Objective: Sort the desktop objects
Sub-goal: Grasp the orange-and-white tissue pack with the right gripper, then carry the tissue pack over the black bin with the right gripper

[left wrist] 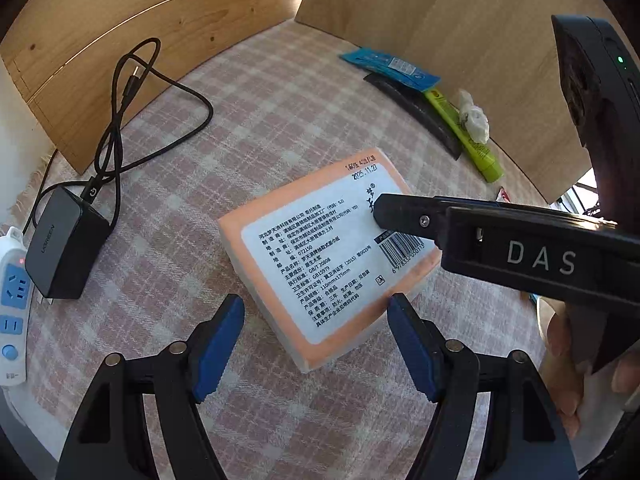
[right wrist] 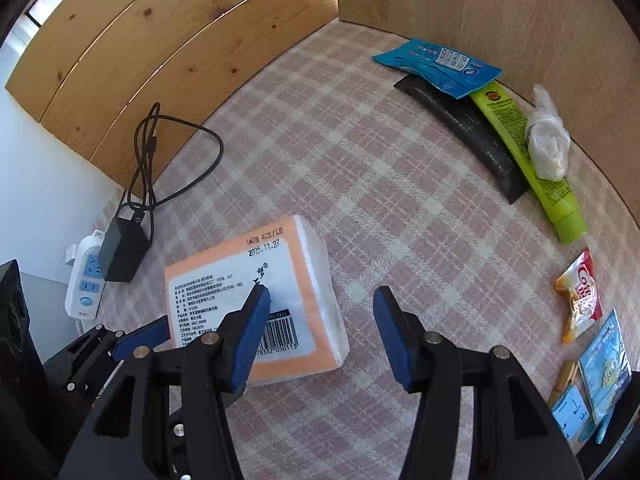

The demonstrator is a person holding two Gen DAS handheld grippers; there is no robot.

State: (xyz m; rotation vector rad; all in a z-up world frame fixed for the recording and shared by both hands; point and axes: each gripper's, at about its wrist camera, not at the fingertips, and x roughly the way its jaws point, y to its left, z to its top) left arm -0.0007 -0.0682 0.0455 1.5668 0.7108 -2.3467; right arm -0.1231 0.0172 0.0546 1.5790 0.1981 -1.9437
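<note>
- Tissue pack (left wrist: 328,256): soft rectangular pack in clear film, orange border, large white label facing up, carrying black Chinese print, a barcode at one corner and a stamped date at the other end. White tissue is showing through the clear sides. It is lying flat on the checked pink-and-cream cloth (left wrist: 280,120) covering the desk, near the middle, turned askew to the wooden back panels (right wrist: 160,40).
- Left tongs (left wrist: 316,344): jaws are standing wide, blue pads apart and empty, hovering over the near end of the pack; contact cannot be told.
- Right tongs (right wrist: 320,328): jaws are standing partly open and empty, one blue pad hanging over the label by the barcode, the other over bare cloth beside the pack. In the left wrist view its black tip is reaching over the label.
- Black charger (left wrist: 66,248): sitting on a white power strip (left wrist: 12,300) at the desk's left edge, its black cable (left wrist: 132,100) lying looped behind.
- Along the right wall: blue pouch (right wrist: 436,66) overlapping a black sachet (right wrist: 468,136), a lime-green tube (right wrist: 532,164), a crumpled white plastic bag (right wrist: 548,140).
- Nearer right edge: red-and-yellow snack packet (right wrist: 580,296) and pale blue packets (right wrist: 600,368).
</note>
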